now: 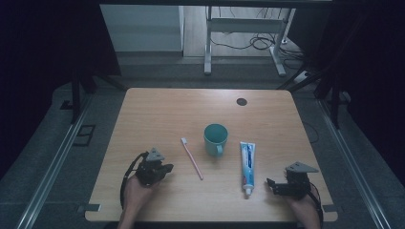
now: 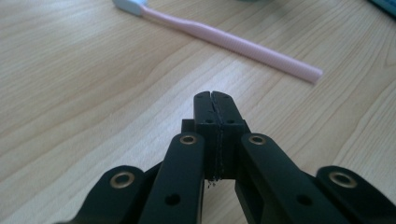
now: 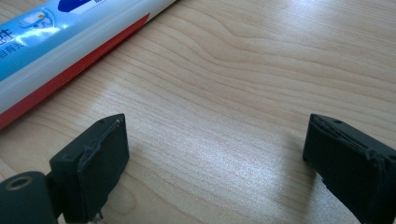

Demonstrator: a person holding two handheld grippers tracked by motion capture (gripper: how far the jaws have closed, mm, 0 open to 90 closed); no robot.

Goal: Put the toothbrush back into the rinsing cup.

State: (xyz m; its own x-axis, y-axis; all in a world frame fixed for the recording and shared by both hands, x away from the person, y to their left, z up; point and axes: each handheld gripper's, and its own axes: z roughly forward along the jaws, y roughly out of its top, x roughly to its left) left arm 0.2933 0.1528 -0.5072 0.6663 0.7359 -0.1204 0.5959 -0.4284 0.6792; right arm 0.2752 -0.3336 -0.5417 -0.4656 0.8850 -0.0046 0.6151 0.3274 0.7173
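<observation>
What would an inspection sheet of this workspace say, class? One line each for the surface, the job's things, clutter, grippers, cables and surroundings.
Surface: wooden table, bare around the items.
Job's things: pink toothbrush, teal cup and toothpaste tube lie apart in a row.
Clutter: small dark disc near the far edge.
Grippers: left gripper jaws shut on nothing, short of the toothbrush; right gripper jaws open, beside the tube.
Cables: one trails from each gripper; more on the floor beyond.
Surroundings: dim room, white desk frame behind.

toothbrush [image 1: 192, 158]: 1 | cup [image 1: 215, 139]: 1 | toothpaste tube [image 1: 247, 162]: 1 | tongs: 2
</observation>
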